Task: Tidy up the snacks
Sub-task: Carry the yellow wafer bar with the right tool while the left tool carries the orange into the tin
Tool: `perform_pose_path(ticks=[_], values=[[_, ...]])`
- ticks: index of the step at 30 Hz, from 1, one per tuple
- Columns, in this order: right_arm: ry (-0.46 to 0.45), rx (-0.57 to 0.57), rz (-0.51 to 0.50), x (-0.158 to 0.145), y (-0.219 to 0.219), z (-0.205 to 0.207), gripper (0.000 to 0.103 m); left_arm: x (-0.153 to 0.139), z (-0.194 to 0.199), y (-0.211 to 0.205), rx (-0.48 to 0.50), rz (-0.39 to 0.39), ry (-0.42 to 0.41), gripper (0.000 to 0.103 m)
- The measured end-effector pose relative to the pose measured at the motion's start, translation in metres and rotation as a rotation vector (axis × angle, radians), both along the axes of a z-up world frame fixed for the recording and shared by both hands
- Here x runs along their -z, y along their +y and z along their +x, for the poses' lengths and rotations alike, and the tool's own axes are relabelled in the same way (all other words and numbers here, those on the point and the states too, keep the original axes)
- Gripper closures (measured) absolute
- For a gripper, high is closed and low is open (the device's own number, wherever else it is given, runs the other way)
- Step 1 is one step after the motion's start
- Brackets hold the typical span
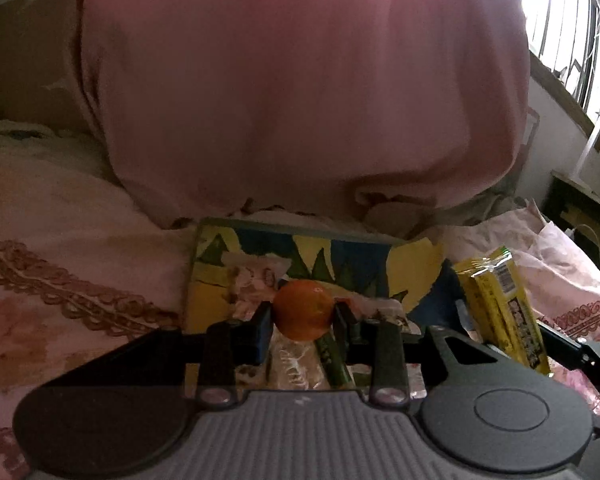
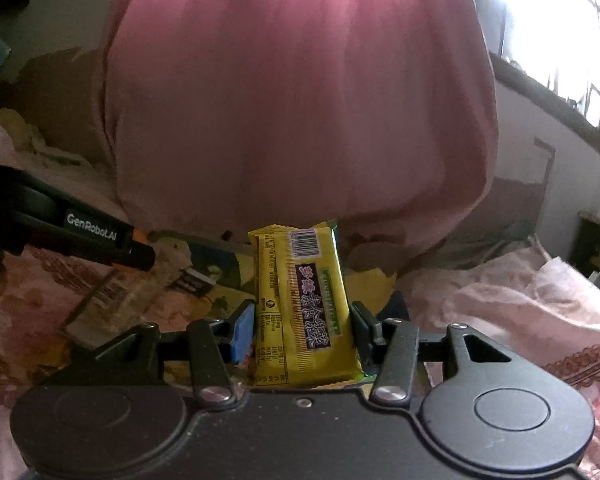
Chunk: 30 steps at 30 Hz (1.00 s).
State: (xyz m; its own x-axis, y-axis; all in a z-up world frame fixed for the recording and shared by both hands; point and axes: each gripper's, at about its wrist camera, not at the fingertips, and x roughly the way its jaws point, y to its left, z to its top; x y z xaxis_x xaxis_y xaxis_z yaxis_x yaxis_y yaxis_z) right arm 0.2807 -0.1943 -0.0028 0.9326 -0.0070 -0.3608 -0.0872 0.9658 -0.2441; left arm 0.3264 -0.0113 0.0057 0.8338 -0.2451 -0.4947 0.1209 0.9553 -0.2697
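Left gripper point(image 1: 303, 314) jaws clamp the small orange point(image 1: 303, 309); right gripper point(image 2: 303, 326) jaws grip the yellow snack packet point(image 2: 305, 304). Both above the printed tray point(image 1: 236, 248) on the bed; lower gently, release separately

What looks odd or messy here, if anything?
Nothing is spilled or broken. The odd bit is the setting: snacks lie loose on a colourful board laid on a bed's pink cover, some wrappers overlapping. Both tools are loaded: the left gripper grips a small orange, the right gripper a yellow packet.
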Motion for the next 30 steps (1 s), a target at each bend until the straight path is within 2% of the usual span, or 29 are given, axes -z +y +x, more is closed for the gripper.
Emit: perform_pose_path(ticks=[11,18,30], values=[[0.048,0.066,0.046,0.028,-0.013,0.048,0.051,0.033,0.015,-0.030,0.105,0.026,0.032,0.068],[0.082,0.072,0.066,0.044,-0.022,0.065,0.051,0.048,0.021,-0.039,0.105,0.066,0.059,0.068],[0.182,0.127,0.145,0.066,-0.039,0.079,0.051,0.053,0.024,-0.053,0.108,0.167,0.032,0.067]])
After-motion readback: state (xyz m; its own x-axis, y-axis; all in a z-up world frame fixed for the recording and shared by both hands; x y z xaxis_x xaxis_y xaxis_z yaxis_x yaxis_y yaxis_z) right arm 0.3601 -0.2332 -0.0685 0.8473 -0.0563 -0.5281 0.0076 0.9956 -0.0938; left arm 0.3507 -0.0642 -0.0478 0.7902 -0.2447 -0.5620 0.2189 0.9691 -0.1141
